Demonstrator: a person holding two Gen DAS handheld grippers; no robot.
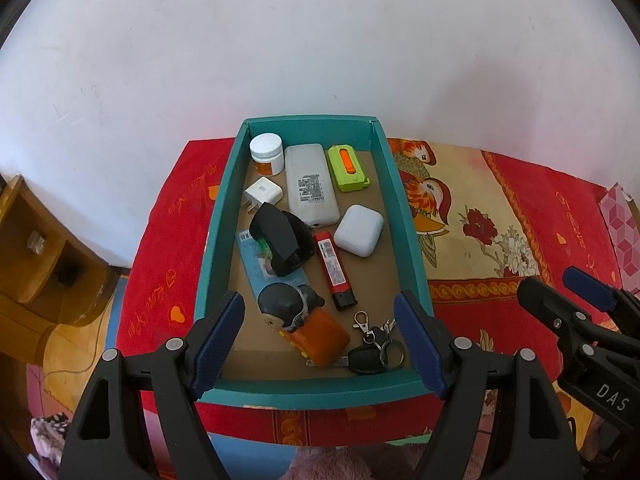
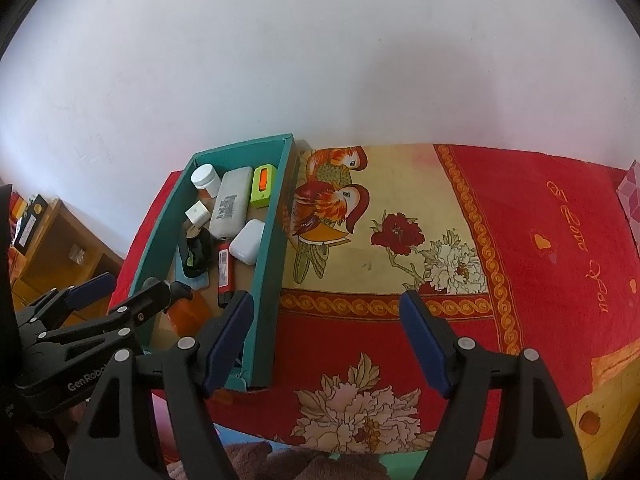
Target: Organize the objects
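Objects for sorting all lie inside the teal box (image 1: 404, 216), which sits on the red patterned cloth (image 2: 520, 240) of the table, near its left end. Contents noted: white jar (image 1: 266, 151), white power bank (image 1: 310, 184), green case (image 1: 348, 168), white plug (image 1: 264, 193), black tape dispenser (image 1: 282, 242) resting on a blue card (image 1: 250, 256), red lighter (image 1: 334, 272), white earbud case (image 1: 359, 230), orange figurine (image 1: 304, 324) and car keys (image 1: 374, 350). No loose item shows on the cloth outside the box.

Left hand-held gripper (image 1: 320, 340) hangs over the near end of the box, jaws wide, nothing between them. Right hand-held gripper (image 2: 326, 340) hangs over bare cloth just right of the box, jaws also wide and empty.

Judgement: this arrangement fits either a finished gathering into the box or a box waiting to be unpacked and laid out; the pictures do not settle which. Any next grasp would need a narrow approach, since figurine and keys touch.
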